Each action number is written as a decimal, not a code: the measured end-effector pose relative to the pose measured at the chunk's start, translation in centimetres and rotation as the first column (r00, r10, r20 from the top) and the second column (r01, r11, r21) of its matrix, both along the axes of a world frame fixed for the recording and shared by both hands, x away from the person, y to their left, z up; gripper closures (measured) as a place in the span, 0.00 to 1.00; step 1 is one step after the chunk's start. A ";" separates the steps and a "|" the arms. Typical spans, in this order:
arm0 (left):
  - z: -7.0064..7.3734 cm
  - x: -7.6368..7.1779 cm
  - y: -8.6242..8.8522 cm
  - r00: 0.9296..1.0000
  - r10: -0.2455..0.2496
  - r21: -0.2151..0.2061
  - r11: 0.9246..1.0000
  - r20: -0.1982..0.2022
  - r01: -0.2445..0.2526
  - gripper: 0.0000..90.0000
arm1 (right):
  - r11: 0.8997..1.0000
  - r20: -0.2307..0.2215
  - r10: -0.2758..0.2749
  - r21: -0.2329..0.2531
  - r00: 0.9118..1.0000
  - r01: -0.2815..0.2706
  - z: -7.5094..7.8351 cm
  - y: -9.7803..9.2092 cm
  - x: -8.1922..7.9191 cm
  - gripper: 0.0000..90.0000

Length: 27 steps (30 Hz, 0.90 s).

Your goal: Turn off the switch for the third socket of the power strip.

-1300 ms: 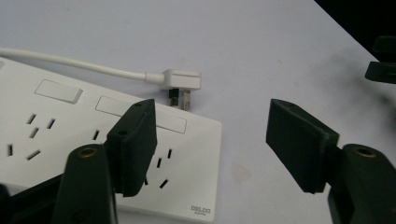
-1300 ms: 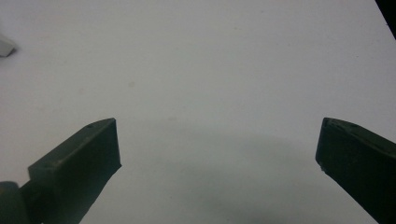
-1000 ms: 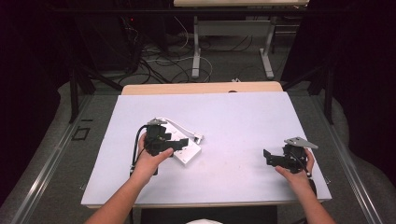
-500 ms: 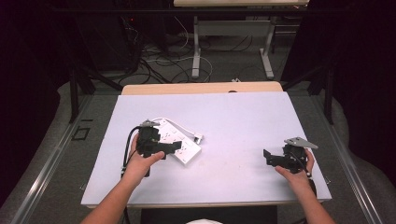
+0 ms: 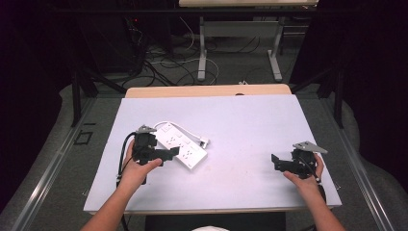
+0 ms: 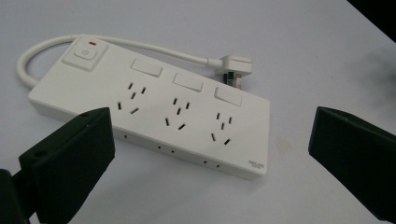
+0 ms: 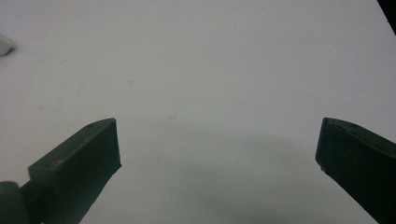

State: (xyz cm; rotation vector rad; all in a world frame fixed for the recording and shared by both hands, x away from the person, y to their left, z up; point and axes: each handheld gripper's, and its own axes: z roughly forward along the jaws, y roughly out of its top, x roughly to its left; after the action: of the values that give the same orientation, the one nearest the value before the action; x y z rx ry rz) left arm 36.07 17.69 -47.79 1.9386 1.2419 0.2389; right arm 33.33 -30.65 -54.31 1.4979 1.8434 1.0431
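Observation:
A white power strip [image 5: 185,144] lies flat on the white table [image 5: 245,120], left of centre. In the left gripper view the power strip [image 6: 154,112] shows three socket groups, each with a rocker switch, and a main button with a red lamp. Its short cord loops round to a white plug [image 6: 233,66] lying just behind it. My left gripper [image 5: 171,155] stands open just short of the strip's near long side, jaws [image 6: 210,154] apart and empty. My right gripper [image 5: 276,162] rests open near the table's right front, with bare tabletop between its jaws [image 7: 217,154].
A wooden tabletop edge [image 5: 207,90] adjoins the far side of the white table. Beyond it, desk legs and loose cables [image 5: 192,62] lie on the dark floor. In the right gripper view a white corner [image 7: 4,45] of something pokes in at far left.
My left gripper has drawn back to the left, off the power strip, which stays in place. The right gripper has not moved.

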 end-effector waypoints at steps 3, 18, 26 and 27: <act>-0.1 -0.1 0.7 1.000 0.012 0.008 1.000 0.000 -0.012 0.00 | 1.000 0.000 -0.001 -0.001 1.000 0.001 0.0 0.0 0.0 0.00; -1.1 -0.8 4.8 0.992 0.124 -0.011 0.992 -0.025 -0.124 0.01 | 1.000 0.003 -0.005 0.000 1.000 0.005 0.0 0.0 0.0 0.00; -1.9 -1.1 7.5 0.981 0.191 -0.016 0.981 -0.034 -0.192 0.01 | 1.000 0.001 -0.003 -0.002 1.000 0.003 0.0 0.0 0.0 0.00; -2.0 -1.2 7.8 0.980 0.197 -0.012 0.980 -0.038 -0.198 0.01 | 1.000 0.003 0.001 -0.006 1.000 -0.001 0.0 0.0 0.0 0.00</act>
State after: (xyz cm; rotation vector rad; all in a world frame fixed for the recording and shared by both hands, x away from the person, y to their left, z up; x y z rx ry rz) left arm 34.89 25.52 -49.79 1.8139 1.4583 0.2952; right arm 33.32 -30.69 -54.31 1.4913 1.8436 1.0383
